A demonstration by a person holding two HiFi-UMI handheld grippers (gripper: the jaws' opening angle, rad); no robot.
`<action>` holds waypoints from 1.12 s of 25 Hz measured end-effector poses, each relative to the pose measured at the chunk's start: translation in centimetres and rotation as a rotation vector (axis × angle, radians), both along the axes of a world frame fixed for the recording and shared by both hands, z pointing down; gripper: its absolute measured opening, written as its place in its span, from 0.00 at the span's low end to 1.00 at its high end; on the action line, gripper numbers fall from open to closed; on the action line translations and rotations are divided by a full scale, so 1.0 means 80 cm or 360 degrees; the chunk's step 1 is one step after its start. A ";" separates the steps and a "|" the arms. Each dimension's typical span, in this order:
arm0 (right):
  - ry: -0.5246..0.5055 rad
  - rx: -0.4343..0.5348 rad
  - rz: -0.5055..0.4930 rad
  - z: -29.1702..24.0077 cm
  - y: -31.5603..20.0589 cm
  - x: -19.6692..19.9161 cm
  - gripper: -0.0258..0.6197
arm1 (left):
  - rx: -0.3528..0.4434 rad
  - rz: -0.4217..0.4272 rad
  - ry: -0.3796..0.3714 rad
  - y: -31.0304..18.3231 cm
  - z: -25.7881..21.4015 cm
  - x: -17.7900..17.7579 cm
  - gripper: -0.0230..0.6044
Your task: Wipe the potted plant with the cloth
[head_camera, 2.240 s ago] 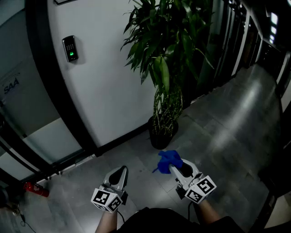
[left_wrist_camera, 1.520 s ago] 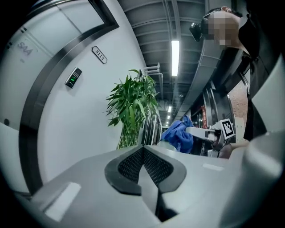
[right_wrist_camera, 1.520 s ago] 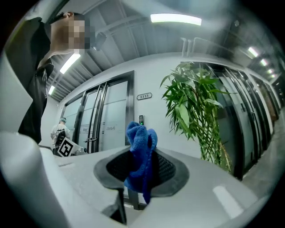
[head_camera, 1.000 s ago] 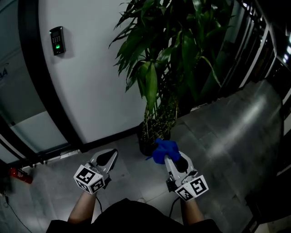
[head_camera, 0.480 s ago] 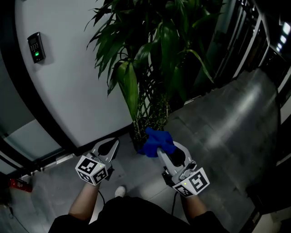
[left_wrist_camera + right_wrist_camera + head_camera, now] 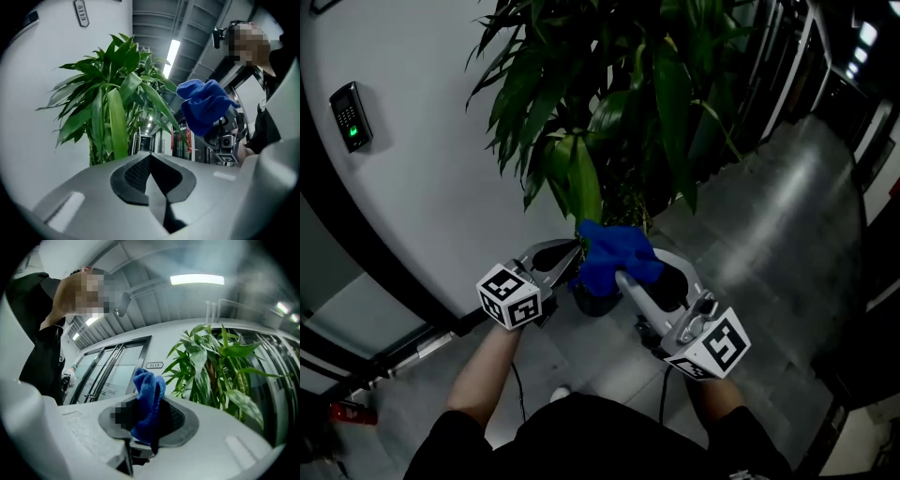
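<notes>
The potted plant (image 6: 619,84) has long green leaves; its dark pot (image 6: 595,300) shows just beyond the grippers. One broad leaf (image 6: 584,187) droops toward them. My right gripper (image 6: 622,274) is shut on the blue cloth (image 6: 614,253), which bunches up just under that leaf's tip. My left gripper (image 6: 570,255) is shut and holds nothing, its tip next to the cloth and the leaf. The left gripper view shows the plant (image 6: 112,108) ahead and the cloth (image 6: 204,108) to the right. In the right gripper view the cloth (image 6: 147,399) sticks up between the jaws, the plant (image 6: 220,366) at right.
A curved white wall (image 6: 422,187) with an access reader (image 6: 349,117) stands behind the plant. Grey tiled floor (image 6: 769,216) runs off to the right beside dark glass panels. A small red object (image 6: 347,411) lies at lower left. Glass doors (image 6: 108,376) show in the right gripper view.
The view has closed in on the plant. Both grippers have risen from floor level to the drooping leaf, the right one carrying the cloth. The left gripper has come in beside the cloth.
</notes>
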State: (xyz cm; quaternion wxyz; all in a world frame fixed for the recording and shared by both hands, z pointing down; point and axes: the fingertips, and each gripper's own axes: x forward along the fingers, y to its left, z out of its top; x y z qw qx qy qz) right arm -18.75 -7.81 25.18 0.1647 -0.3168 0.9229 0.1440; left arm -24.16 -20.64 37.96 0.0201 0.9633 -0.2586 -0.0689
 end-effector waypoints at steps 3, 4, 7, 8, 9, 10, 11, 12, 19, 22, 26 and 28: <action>0.0058 0.0124 0.0016 -0.031 -0.007 -0.016 0.21 | -0.0104 -0.0024 0.0065 -0.028 -0.007 0.010 0.05; 0.0074 0.0163 0.0020 -0.041 -0.011 -0.021 0.21 | -0.0132 -0.0012 0.0086 -0.033 -0.009 0.015 0.05; 0.0082 0.0229 0.0060 -0.070 -0.039 -0.032 0.21 | -0.0224 0.0078 0.0224 -0.047 -0.020 0.027 0.05; 0.0062 0.0226 0.0073 -0.079 -0.052 -0.033 0.21 | -0.0249 0.0087 0.0266 -0.054 -0.025 0.029 0.05; 0.0040 0.0209 0.0080 -0.086 -0.066 -0.035 0.21 | -0.0258 0.0083 0.0289 -0.061 -0.029 0.030 0.05; 0.0025 0.0186 0.0086 -0.091 -0.078 -0.036 0.21 | -0.0252 0.0075 0.0295 -0.066 -0.034 0.031 0.05; 0.0019 0.0165 0.0094 -0.094 -0.089 -0.038 0.21 | -0.0236 0.0072 0.0293 -0.070 -0.039 0.032 0.05; 0.0020 0.0151 0.0106 -0.095 -0.097 -0.039 0.21 | -0.0218 0.0078 0.0291 -0.073 -0.045 0.033 0.05; 0.0098 0.0014 0.0140 -0.072 -0.141 -0.046 0.21 | -0.0101 0.0148 0.0283 -0.062 -0.070 0.038 0.05; 0.0147 -0.0031 0.0161 -0.053 -0.150 -0.044 0.21 | -0.0022 0.0140 0.0202 -0.052 -0.073 0.042 0.05; 0.0088 -0.0106 0.0115 -0.040 -0.153 -0.036 0.21 | 0.0093 0.0137 0.0153 -0.049 -0.083 0.046 0.05; 0.0054 -0.0147 0.0082 -0.036 -0.152 -0.033 0.21 | 0.0105 0.0190 0.0177 -0.045 -0.087 0.048 0.05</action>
